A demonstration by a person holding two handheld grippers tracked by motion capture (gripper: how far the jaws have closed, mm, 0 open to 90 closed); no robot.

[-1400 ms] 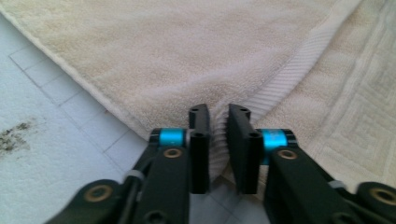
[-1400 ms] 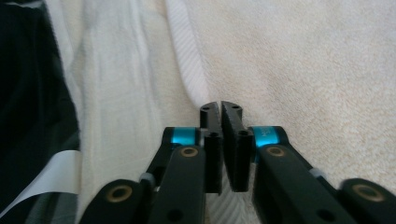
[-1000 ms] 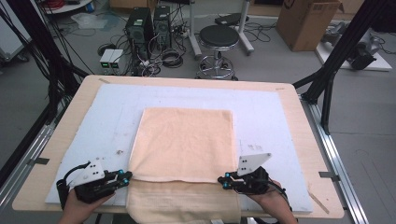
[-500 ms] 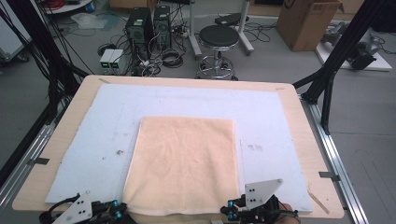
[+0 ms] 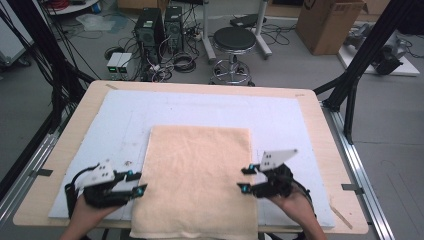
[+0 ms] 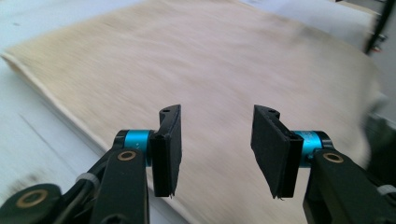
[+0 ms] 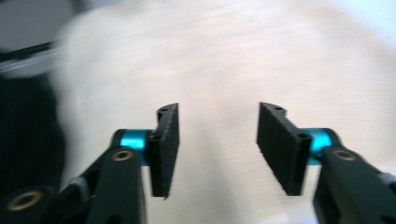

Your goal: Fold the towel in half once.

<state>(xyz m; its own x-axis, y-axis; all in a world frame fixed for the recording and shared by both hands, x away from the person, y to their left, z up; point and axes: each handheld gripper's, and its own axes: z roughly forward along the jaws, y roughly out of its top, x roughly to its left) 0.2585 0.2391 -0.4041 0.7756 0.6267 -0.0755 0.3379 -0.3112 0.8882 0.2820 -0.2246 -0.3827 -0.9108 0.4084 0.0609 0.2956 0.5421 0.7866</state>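
Observation:
A peach towel (image 5: 197, 175) lies flat on the white mat (image 5: 120, 120), its near end reaching over the table's front edge. My left gripper (image 5: 136, 181) hovers at the towel's left edge near the front, and my right gripper (image 5: 243, 179) at its right edge. The jaws of both have just been opening and now stand apart with nothing between them. In the left gripper view the open left gripper (image 6: 217, 149) points across the towel (image 6: 210, 60). In the right gripper view the open right gripper (image 7: 218, 144) sits over the blurred towel (image 7: 210, 56).
The mat covers most of the wooden table (image 5: 325, 150). On the floor beyond the far edge are a black stool (image 5: 235, 40), computer cases (image 5: 160, 25) with cables, and a cardboard box (image 5: 325, 20). Black frame posts (image 5: 355, 75) stand at the table's right.
Both grippers, earlier shut at the towel's near corners, drew it toward the front edge, let go and moved forward along its sides. Their jaws now stand open.

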